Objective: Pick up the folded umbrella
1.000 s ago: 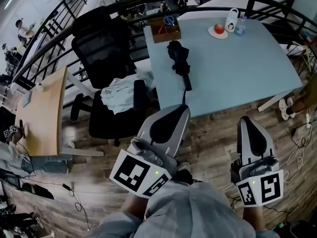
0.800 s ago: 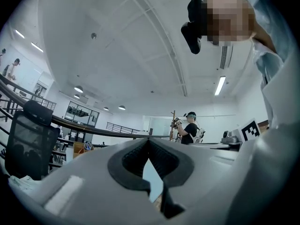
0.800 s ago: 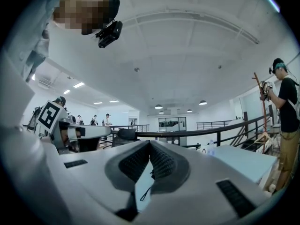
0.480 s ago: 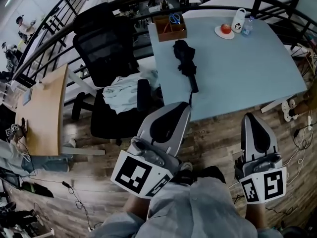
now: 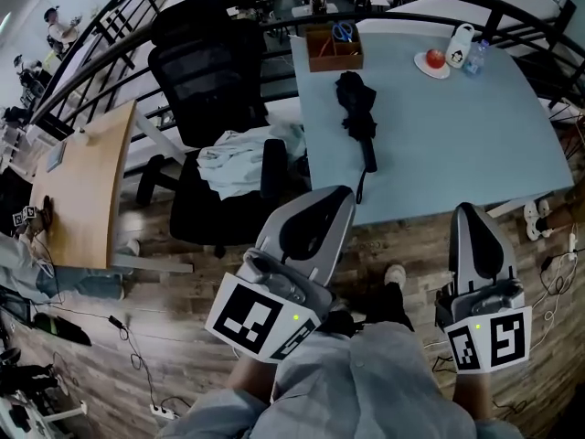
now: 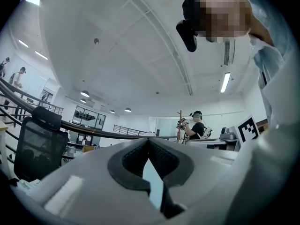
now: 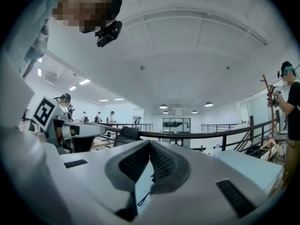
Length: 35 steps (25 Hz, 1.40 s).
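Since a second ago the umbrella (image 5: 356,117) and the table (image 5: 457,154) it lies on have slid right in the head view. A shoe (image 5: 395,276) now shows below the table edge, so the person seems to be stepping toward the table, not reaching yet. The left gripper (image 5: 331,199) and right gripper (image 5: 471,216) hang low by the body, well short of the umbrella, each with jaws closed tip to tip on nothing, so the pick-up looks barely begun and one pair must part first.
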Each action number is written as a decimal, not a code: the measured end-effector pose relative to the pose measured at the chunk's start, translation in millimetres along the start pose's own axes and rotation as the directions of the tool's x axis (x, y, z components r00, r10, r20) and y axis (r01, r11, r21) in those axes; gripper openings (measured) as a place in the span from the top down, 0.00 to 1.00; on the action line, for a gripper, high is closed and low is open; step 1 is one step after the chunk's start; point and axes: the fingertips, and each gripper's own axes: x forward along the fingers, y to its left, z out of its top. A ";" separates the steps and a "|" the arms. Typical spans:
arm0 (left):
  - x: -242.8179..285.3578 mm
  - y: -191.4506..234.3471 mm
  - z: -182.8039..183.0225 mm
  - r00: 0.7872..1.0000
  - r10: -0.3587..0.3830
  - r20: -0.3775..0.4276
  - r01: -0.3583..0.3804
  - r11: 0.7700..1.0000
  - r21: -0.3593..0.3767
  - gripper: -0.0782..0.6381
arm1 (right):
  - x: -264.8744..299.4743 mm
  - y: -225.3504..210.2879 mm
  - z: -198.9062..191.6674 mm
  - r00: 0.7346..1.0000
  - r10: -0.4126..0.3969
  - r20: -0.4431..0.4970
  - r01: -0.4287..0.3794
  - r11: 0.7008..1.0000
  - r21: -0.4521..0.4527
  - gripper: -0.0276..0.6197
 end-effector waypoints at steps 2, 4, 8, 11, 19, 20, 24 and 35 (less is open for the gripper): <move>2.9 -0.8 -1.0 1.000 0.014 -0.001 -0.014 1.000 0.003 0.88 | 4.2 -3.3 1.7 1.000 0.020 0.011 -0.020 1.000 0.002 0.96; 8.4 -1.4 -3.2 1.000 0.030 -0.007 -0.030 1.000 0.006 0.88 | 10.3 -9.3 3.1 0.999 0.039 0.023 -0.039 0.999 0.006 0.96; 24.1 -3.8 -3.5 0.998 0.056 -0.006 -0.056 0.998 0.020 0.88 | 25.4 -23.6 0.7 0.996 0.079 0.037 -0.080 0.997 0.021 0.96; 38.9 -4.7 -4.9 0.997 0.075 -0.009 -0.075 0.997 0.025 0.88 | 35.9 -34.0 -2.0 0.993 0.112 0.037 -0.113 0.993 0.030 0.96; 93.8 -16.7 -13.7 0.991 0.136 -0.009 -0.136 0.990 0.030 0.88 | 53.1 -87.8 -6.6 0.983 0.179 0.043 -0.181 0.982 0.045 0.96; 101.0 -17.8 -13.9 0.990 0.144 -0.008 -0.144 0.989 0.030 0.88 | 55.2 -95.3 -6.0 0.982 0.186 0.046 -0.188 0.981 0.046 0.96; 126.6 -22.7 -12.2 0.984 0.178 -0.001 -0.178 0.984 0.025 0.88 | 62.0 -123.7 -6.3 0.976 0.213 0.043 -0.215 0.975 0.055 0.96; 169.6 -33.5 -15.1 0.951 0.309 -0.006 -0.308 0.951 0.031 0.88 | 78.9 -183.0 -13.9 0.947 0.317 0.059 -0.321 0.943 0.089 0.96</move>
